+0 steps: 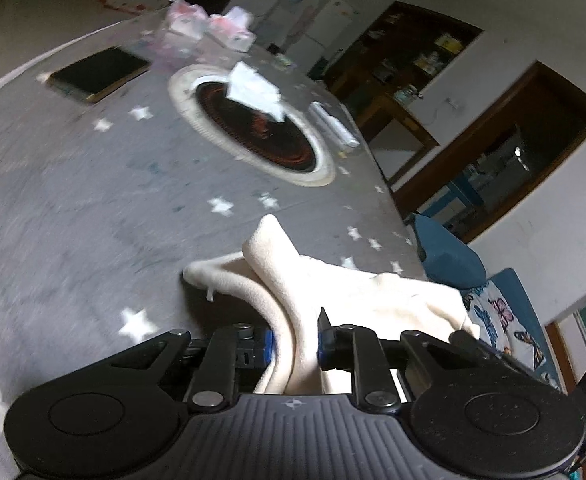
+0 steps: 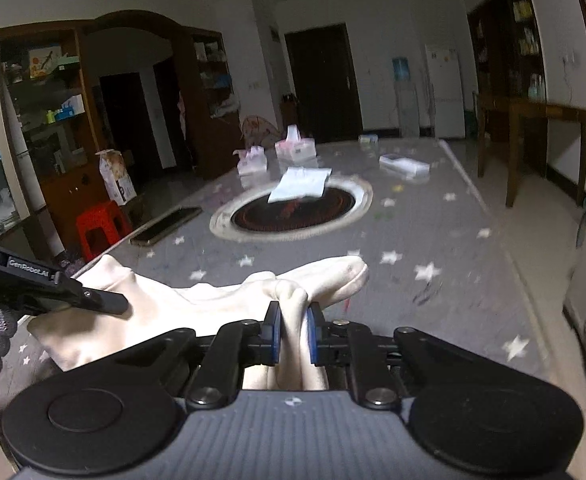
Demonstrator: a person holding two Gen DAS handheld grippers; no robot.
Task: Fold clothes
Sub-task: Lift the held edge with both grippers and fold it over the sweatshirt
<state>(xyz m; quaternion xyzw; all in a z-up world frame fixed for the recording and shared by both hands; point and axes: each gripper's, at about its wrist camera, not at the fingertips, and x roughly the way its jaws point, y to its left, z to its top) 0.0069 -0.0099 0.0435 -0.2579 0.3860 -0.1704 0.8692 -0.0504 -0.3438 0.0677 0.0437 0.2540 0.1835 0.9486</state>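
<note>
Left gripper [image 1: 295, 344] clamped on cloth; right gripper [image 2: 293, 334] likewise

A dim room with white walls [image 2: 393, 32] holds dark wooden shelving [image 2: 45, 120] on the left, a dark door [image 2: 321, 80] at the back beside a water dispenser [image 2: 405, 96] and white fridge [image 2: 445, 88], a wooden side table [image 2: 533, 128] on the right, and a red plastic stool [image 2: 101, 228] near the star-patterned grey desk [image 2: 433, 232].
</note>
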